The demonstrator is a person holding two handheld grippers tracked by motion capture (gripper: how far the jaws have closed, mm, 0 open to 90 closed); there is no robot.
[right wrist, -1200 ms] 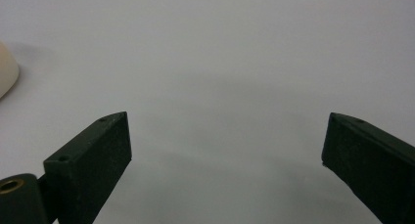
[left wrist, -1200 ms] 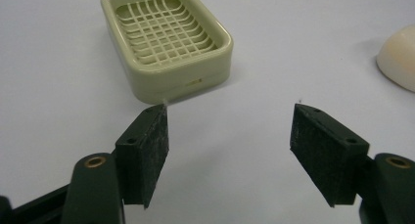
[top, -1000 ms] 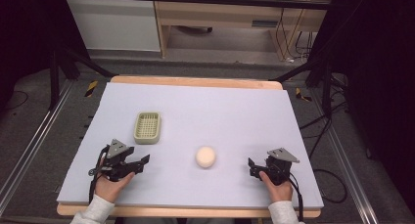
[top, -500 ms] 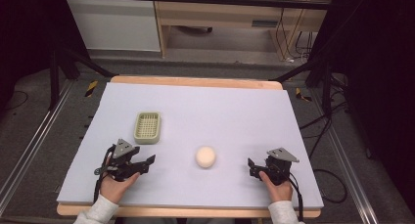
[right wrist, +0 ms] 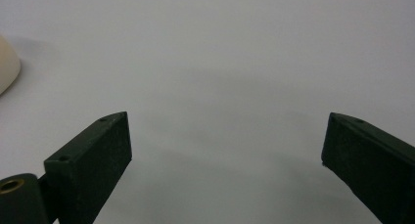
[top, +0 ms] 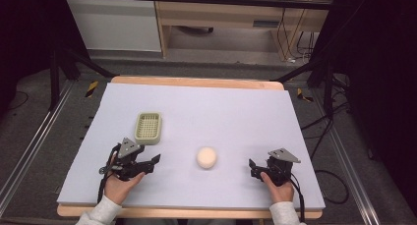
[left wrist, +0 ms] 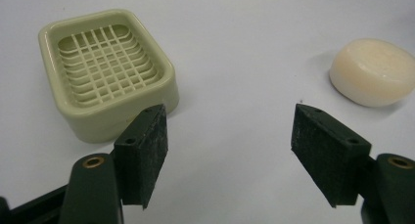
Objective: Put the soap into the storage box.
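A pale green soap dish (top: 147, 127) with a grid floor sits on the left half of the table. A round cream bar of soap (top: 206, 157) lies near the middle front. My left gripper (top: 150, 164) rests just in front of the dish, open and holding nothing. In the left gripper view the soap dish (left wrist: 105, 72) is ahead on the left and the soap (left wrist: 374, 72) ahead on the right, both beyond my left gripper (left wrist: 227, 145). My right gripper (top: 252, 168) is open, right of the soap. In the right gripper view the soap (right wrist: 7, 62) peeks in at the left edge, past my right gripper (right wrist: 225, 150).
A pale lavender sheet (top: 221, 107) covers the wooden table (top: 196, 81). Black frame legs (top: 69, 63) and cables (top: 324, 131) stand around the table on the floor. A wooden cabinet (top: 221, 14) is behind.
My left gripper has edged a little to the right, toward the soap. The right gripper, the dish and the soap have stayed where they were.
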